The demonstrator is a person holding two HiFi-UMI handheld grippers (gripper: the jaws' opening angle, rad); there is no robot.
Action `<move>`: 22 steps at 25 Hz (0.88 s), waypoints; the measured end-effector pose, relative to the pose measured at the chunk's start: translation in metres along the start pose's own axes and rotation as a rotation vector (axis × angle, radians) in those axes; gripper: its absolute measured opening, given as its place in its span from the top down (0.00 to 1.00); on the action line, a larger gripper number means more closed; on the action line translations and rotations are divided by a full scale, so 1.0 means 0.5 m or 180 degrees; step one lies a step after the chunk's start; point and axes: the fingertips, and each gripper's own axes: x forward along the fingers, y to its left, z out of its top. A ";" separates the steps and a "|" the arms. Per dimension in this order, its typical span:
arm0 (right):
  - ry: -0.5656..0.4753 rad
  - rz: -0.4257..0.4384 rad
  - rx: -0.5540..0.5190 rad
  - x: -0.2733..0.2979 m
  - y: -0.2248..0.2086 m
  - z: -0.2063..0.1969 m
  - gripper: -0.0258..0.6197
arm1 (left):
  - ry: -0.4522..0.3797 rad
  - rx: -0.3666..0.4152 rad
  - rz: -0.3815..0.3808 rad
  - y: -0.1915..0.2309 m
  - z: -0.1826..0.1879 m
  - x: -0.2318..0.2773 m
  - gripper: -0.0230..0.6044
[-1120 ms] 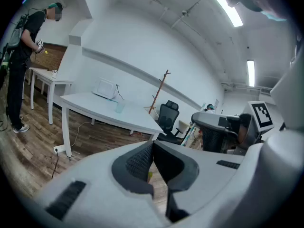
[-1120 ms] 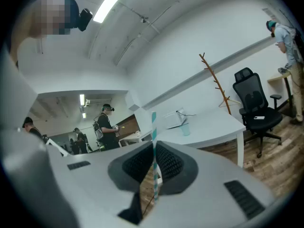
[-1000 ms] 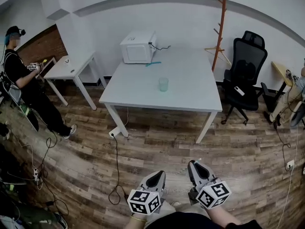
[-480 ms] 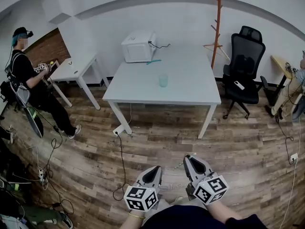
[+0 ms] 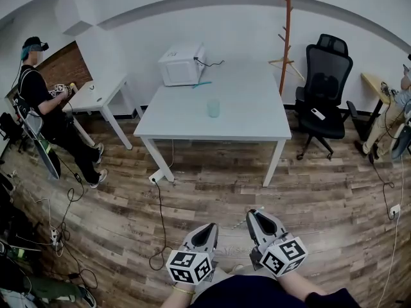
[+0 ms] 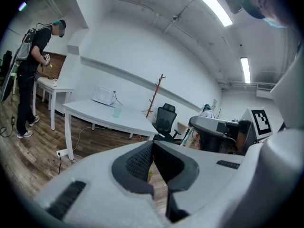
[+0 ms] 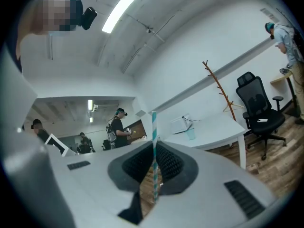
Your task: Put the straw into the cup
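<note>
A clear pale-green cup (image 5: 212, 108) stands near the middle of the white table (image 5: 257, 124), far ahead of me across the wood floor. It also shows small in the left gripper view as the cup (image 6: 117, 111) and in the right gripper view as the cup (image 7: 191, 134). My right gripper (image 5: 255, 215) (image 7: 154, 144) is shut on a teal-and-white striped straw (image 7: 153, 127), which stands upright between the pads. My left gripper (image 5: 209, 228) (image 6: 153, 144) is shut with nothing in it. Both hang low in front of me, side by side, well short of the table.
A white microwave (image 5: 183, 63) sits at the table's back left, with a thin teal stick (image 5: 202, 84) lying beside it. A black office chair (image 5: 324, 85) and a wooden coat stand (image 5: 283, 37) are right of the table. A person (image 5: 42, 108) stands at a small side table (image 5: 96, 94). Cables (image 5: 157, 217) trail over the floor.
In the head view the table and cup have slid a little left and nearer. The person at the left has shifted along the side table. Both grippers keep their place before me.
</note>
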 end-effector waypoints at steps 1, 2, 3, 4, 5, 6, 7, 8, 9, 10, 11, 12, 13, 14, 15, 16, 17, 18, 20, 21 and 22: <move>0.0007 0.0001 0.0009 -0.004 -0.006 -0.001 0.90 | -0.0002 -0.0003 -0.0001 -0.005 -0.002 0.004 0.93; 0.0012 0.0002 0.0020 -0.008 -0.011 -0.001 0.90 | -0.0004 -0.0003 -0.0004 -0.010 -0.004 0.009 0.93; 0.0013 0.0003 0.0032 -0.011 -0.017 -0.001 0.90 | -0.0006 0.0000 -0.0007 -0.016 -0.005 0.014 0.93; 0.0008 0.0003 0.0040 -0.015 -0.021 0.000 0.90 | -0.0009 0.0003 -0.0010 -0.021 -0.006 0.018 0.93; 0.0001 0.0001 0.0045 -0.019 -0.025 0.002 0.90 | -0.0011 0.0006 -0.0012 -0.025 -0.007 0.021 0.93; -0.0004 0.0000 0.0050 -0.022 -0.029 0.003 0.90 | -0.0012 0.0006 -0.0014 -0.030 -0.009 0.025 0.93; -0.0007 -0.0001 0.0057 -0.026 -0.033 0.004 0.90 | -0.0013 0.0004 -0.0017 -0.036 -0.010 0.028 0.93; -0.0007 -0.0002 0.0066 -0.028 -0.038 0.004 0.90 | -0.0012 0.0002 -0.0021 -0.041 -0.012 0.031 0.93; -0.0002 -0.0001 0.0074 -0.030 -0.042 0.004 0.90 | -0.0009 0.0002 -0.0026 -0.046 -0.014 0.034 0.93; 0.0006 0.0002 0.0080 -0.031 -0.046 0.002 0.90 | -0.0005 0.0001 -0.0029 -0.051 -0.017 0.036 0.93; 0.0018 0.0006 0.0085 -0.033 -0.049 0.001 0.90 | 0.0003 -0.0003 -0.0030 -0.054 -0.020 0.039 0.93; 0.0031 0.0012 0.0090 -0.033 -0.052 -0.001 0.90 | 0.0013 -0.0010 -0.0027 -0.056 -0.024 0.041 0.93; 0.0043 0.0019 0.0095 -0.033 -0.054 -0.003 0.90 | 0.0022 -0.0019 -0.0020 -0.057 -0.027 0.043 0.93; 0.0053 0.0029 0.0096 -0.033 -0.055 -0.003 0.90 | 0.0029 -0.0028 -0.0009 -0.057 -0.028 0.045 0.93; 0.0059 0.0039 0.0095 -0.032 -0.057 -0.002 0.90 | 0.0033 -0.0036 0.0005 -0.057 -0.029 0.047 0.93; 0.0063 0.0048 0.0095 -0.031 -0.059 -0.002 0.90 | 0.0033 -0.0044 0.0018 -0.056 -0.029 0.048 0.93; 0.0064 0.0054 0.0099 -0.030 -0.061 -0.002 0.90 | 0.0031 -0.0050 0.0028 -0.056 -0.030 0.050 0.93; 0.0064 0.0056 0.0103 -0.028 -0.063 -0.002 0.90 | 0.0028 -0.0057 0.0033 -0.055 -0.030 0.052 0.93; 0.0061 0.0053 0.0101 -0.022 -0.065 0.001 0.90 | 0.0028 -0.0076 0.0036 -0.054 -0.030 0.055 0.93; 0.0058 0.0052 0.0101 -0.018 -0.065 0.003 0.90 | 0.0035 -0.0086 0.0035 -0.052 -0.030 0.056 0.93; 0.0054 0.0052 0.0102 -0.014 -0.064 0.005 0.90 | 0.0046 -0.0094 0.0032 -0.051 -0.030 0.058 0.93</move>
